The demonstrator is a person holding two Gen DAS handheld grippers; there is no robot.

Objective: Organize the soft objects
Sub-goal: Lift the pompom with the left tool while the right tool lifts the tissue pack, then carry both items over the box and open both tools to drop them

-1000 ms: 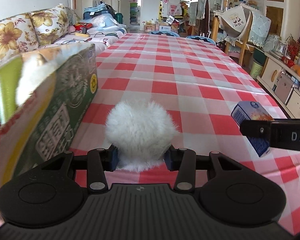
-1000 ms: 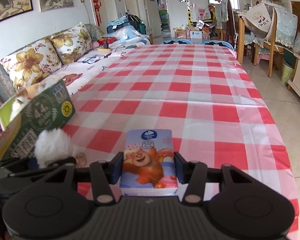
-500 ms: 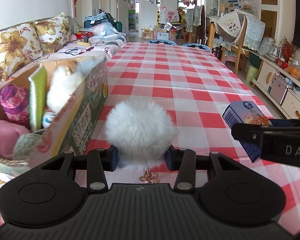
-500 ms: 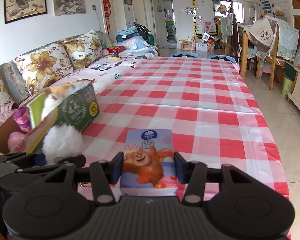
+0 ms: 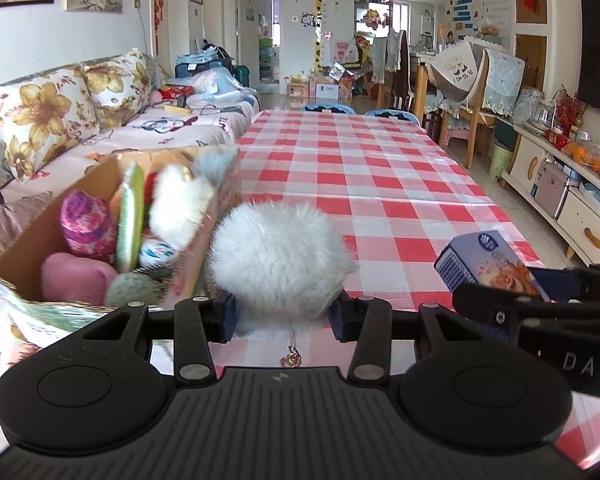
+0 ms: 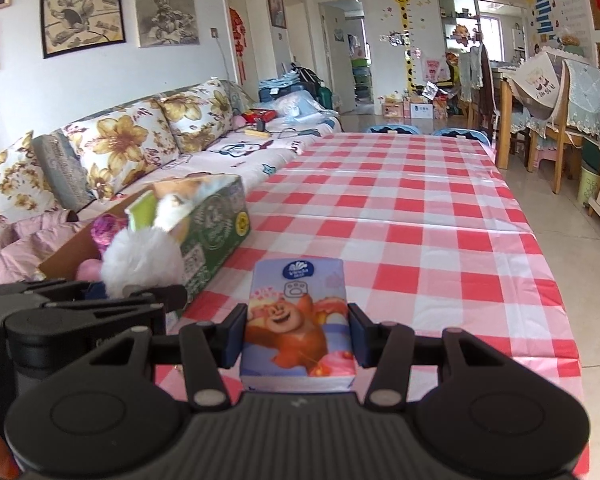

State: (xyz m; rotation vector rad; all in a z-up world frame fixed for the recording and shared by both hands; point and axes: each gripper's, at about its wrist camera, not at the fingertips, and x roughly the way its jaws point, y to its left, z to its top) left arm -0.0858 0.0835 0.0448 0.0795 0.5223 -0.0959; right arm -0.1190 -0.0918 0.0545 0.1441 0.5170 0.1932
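My left gripper (image 5: 284, 316) is shut on a white fluffy pompom (image 5: 278, 258), lifted above the red-checked table (image 5: 360, 184); a small metal charm (image 5: 293, 358) dangles under it. The open cardboard box (image 5: 84, 192) sits just left of the pompom, holding a purple-pink yarn ball (image 5: 86, 222), a pink soft lump (image 5: 74, 280), a white plush (image 5: 180, 206) and a green packet. My right gripper (image 6: 297, 336) is shut on a tissue pack (image 6: 298, 320) with a cartoon bear, held over the table's near edge. From the right wrist view the pompom (image 6: 140, 258) hangs beside the box (image 6: 216, 224).
A floral sofa (image 6: 112, 140) runs along the table's left side behind the box. Blue chair backs (image 5: 392, 114) stand at the far end. Wooden chairs and a low white cabinet (image 5: 564, 200) line the right, across a strip of floor.
Both grippers have risen and drawn back with their loads. The box now appears lower, its inside and soft contents in sight. The pompom's charm now hangs free.
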